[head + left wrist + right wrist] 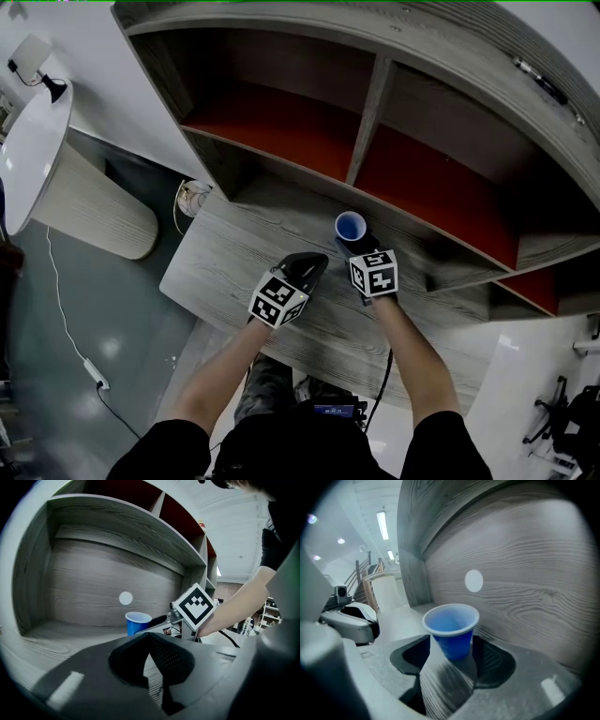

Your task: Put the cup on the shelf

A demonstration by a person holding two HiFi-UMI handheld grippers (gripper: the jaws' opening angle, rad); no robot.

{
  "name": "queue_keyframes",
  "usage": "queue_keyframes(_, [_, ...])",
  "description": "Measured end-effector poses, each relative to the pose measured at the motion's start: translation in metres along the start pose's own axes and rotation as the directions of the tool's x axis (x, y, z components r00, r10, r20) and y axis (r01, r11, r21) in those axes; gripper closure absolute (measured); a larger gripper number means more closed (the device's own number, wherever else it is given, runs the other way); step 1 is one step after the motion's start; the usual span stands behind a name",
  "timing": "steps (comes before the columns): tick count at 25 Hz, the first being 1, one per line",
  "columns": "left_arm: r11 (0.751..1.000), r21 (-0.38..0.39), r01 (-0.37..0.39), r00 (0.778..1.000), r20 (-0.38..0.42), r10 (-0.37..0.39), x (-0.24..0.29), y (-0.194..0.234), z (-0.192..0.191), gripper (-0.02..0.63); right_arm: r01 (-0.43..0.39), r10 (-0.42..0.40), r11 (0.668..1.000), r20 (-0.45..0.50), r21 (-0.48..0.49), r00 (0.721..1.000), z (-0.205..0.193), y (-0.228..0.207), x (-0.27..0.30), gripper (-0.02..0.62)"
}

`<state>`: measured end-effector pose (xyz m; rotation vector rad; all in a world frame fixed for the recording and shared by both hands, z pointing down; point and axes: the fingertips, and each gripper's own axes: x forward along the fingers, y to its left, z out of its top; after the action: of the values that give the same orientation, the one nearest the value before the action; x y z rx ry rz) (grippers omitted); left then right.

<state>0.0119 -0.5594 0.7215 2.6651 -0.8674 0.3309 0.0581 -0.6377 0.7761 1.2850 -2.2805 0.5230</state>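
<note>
Grey wood-grain shelf unit [373, 103] with red-backed compartments rises over its wide bottom board [234, 272]. Low over that board, the left hand-held gripper [146, 637] has its jaws together and empty. Just beside it, the right hand-held gripper [452, 645] has its jaws spread either side of the small blue plastic cup [452, 630], which stands upright near the back panel, seemingly unpressed. Letting go cleanly likely means drawing straight back so neither jaw clips the light cup. Open board lies toward the person; the panel blocks forward travel.
</note>
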Motion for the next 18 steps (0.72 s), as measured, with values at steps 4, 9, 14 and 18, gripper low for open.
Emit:
queue_keyframes(4, [1.0, 0.002, -0.003, 1.0, 0.0, 0.003, -0.006, -0.002, 0.001, 0.615, 0.01, -0.011, 1.0, -0.02, -0.023, 1.0, -0.006, 0.001, -0.004, 0.291])
queue_keyframes(9, [1.0, -0.002, -0.007, 1.0, 0.0, 0.007, -0.015, -0.009, 0.006, 0.615, 0.01, -0.01, 1.0, -0.032, 0.002, 0.999, -0.008, 0.004, -0.02, 0.29])
queue_keyframes(14, [1.0, -0.001, -0.005, 1.0, -0.008, 0.005, -0.03, -0.023, 0.019, 0.615, -0.007, 0.007, 0.999, -0.007, 0.049, 1.0, 0.005, 0.009, -0.055, 0.29])
queue_keyframes(18, [1.0, 0.015, 0.003, 1.0, -0.009, -0.003, -0.044, -0.035, 0.038, 0.615, -0.016, 0.016, 0.999, 0.017, 0.051, 1.0, 0.025, 0.014, -0.091, 0.292])
